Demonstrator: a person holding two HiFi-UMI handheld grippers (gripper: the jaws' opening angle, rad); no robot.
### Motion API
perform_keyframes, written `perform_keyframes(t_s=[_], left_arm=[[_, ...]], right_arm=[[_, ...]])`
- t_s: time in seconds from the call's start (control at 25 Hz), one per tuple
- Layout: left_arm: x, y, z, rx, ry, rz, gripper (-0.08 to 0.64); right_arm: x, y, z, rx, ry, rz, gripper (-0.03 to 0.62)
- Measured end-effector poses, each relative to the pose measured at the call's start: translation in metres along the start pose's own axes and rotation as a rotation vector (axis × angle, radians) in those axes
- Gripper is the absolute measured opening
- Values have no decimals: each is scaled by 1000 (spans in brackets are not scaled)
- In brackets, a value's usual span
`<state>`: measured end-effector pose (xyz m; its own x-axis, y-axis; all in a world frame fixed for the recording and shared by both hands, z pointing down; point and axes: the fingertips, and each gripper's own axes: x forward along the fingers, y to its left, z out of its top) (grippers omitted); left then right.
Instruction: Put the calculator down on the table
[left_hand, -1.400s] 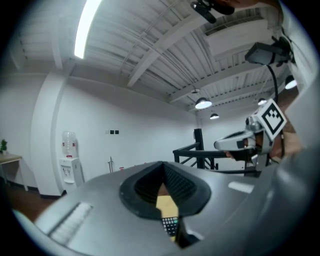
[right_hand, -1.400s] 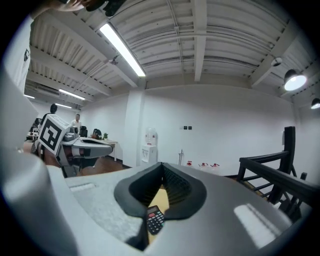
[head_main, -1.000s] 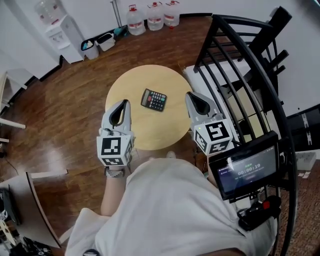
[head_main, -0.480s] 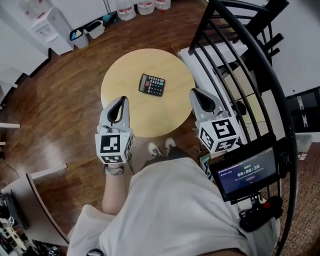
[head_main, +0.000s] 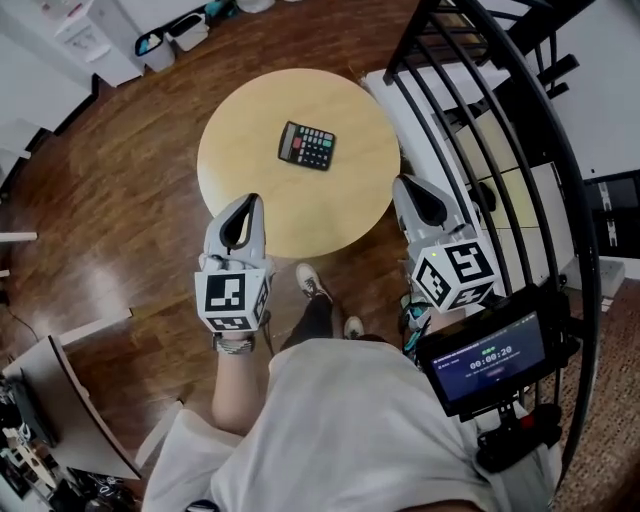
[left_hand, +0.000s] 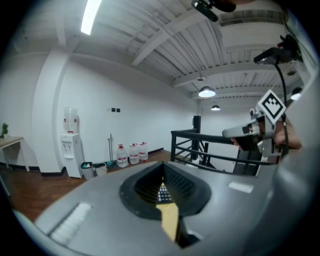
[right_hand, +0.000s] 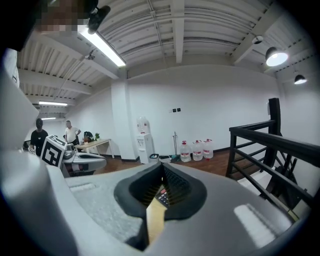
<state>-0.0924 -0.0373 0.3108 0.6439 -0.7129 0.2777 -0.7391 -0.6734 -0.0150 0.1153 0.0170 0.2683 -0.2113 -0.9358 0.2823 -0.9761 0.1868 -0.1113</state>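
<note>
A black calculator (head_main: 307, 146) lies flat on the round wooden table (head_main: 250, 120), a little past its middle. My left gripper (head_main: 240, 212) hangs at the table's near left edge, jaws shut and empty. My right gripper (head_main: 418, 197) is off the table's right rim, also shut with nothing in it. Through the slit between the closed jaws the calculator (left_hand: 161, 192) shows in the left gripper view and again as the calculator (right_hand: 161, 196) in the right gripper view. Both grippers are well short of it.
A black metal railing (head_main: 500, 130) curves along the right, close to my right gripper. A water dispenser (left_hand: 71, 145), bins and water bottles (left_hand: 132, 153) stand by the far wall. A desk corner (head_main: 60, 390) is at lower left. People stand far off (right_hand: 70, 132).
Both grippers have sunk and drawn back toward my body, so the table and calculator lie farther ahead. My feet now show below the table edge. Jaws stay shut.
</note>
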Motion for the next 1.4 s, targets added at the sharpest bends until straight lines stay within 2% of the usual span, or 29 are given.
perform_keyframes(t_s=[0.24, 0.44, 0.64, 0.88, 1.12, 1.24, 1.4], left_arm=[[-17, -24, 10, 25, -59, -11, 8], [-53, -69, 18, 7, -116, -14, 8], [-78, -110, 17, 29, -123, 8, 8], [-126, -167, 24, 76, -150, 31, 8], [-168, -212, 21, 83, -152, 71, 8], [-180, -233, 19, 92, -144, 69, 8], [-193, -241, 16, 105, -144, 73, 8]], right_arm=[[-23, 3, -14, -2, -8, 8, 3], [-71, 11, -13, -53, -48, 31, 3], [-114, 12, -11, -81, -92, 49, 3], [-184, 23, -16, -62, -154, 87, 3], [-241, 35, -15, -133, -190, 119, 3], [-259, 37, -16, -142, -196, 135, 3], [-265, 45, -24, -130, -196, 149, 3]])
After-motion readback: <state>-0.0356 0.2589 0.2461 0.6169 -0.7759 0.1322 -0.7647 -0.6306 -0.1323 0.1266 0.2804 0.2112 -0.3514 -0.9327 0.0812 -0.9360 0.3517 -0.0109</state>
